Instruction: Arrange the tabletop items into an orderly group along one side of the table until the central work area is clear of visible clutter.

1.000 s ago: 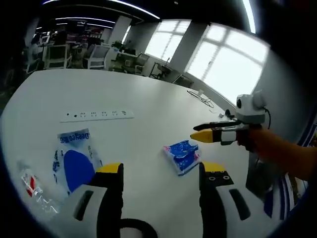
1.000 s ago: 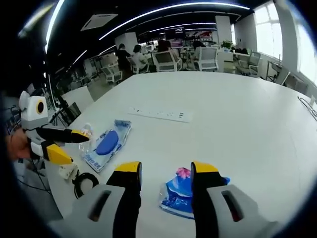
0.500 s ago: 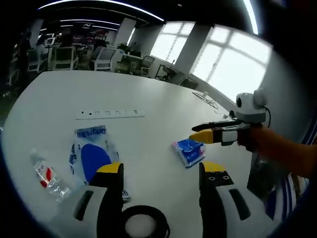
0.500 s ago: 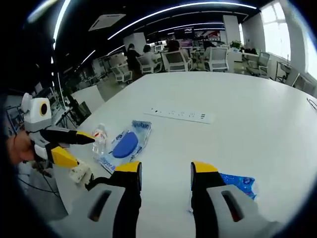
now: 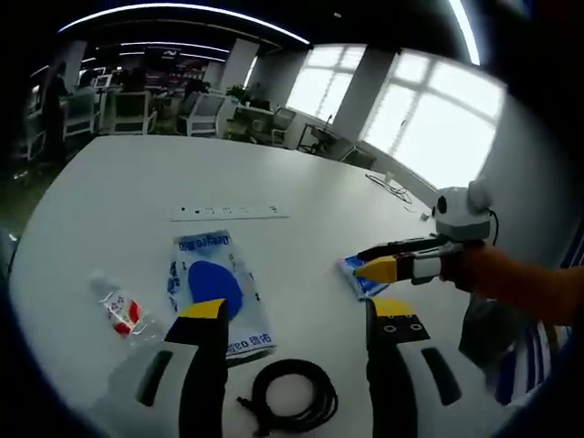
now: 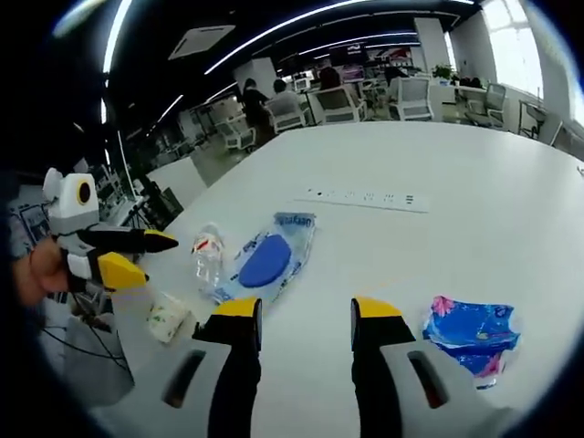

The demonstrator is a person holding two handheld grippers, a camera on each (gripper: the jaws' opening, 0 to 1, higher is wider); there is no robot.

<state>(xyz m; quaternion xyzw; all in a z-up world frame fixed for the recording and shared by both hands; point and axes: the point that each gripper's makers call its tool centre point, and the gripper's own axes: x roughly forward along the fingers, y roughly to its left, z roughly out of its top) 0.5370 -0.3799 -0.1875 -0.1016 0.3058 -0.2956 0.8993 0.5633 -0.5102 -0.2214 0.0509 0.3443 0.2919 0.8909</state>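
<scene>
Both grippers, left [image 5: 297, 315] and right [image 6: 298, 315], spread open, holding nothing, hovering above table [image 6: 474, 173]; pouch [image 5: 217, 292], bottle [image 5: 120, 310], cable [image 5: 290, 406], blue packet [image 6: 473, 330] scattered near power strip [image 5: 230, 212], unsorted

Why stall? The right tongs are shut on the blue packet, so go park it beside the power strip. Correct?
Not quite. In the right gripper view the right tongs stand open and empty; the blue packet lies apart on the table. The power strip is there.
</scene>
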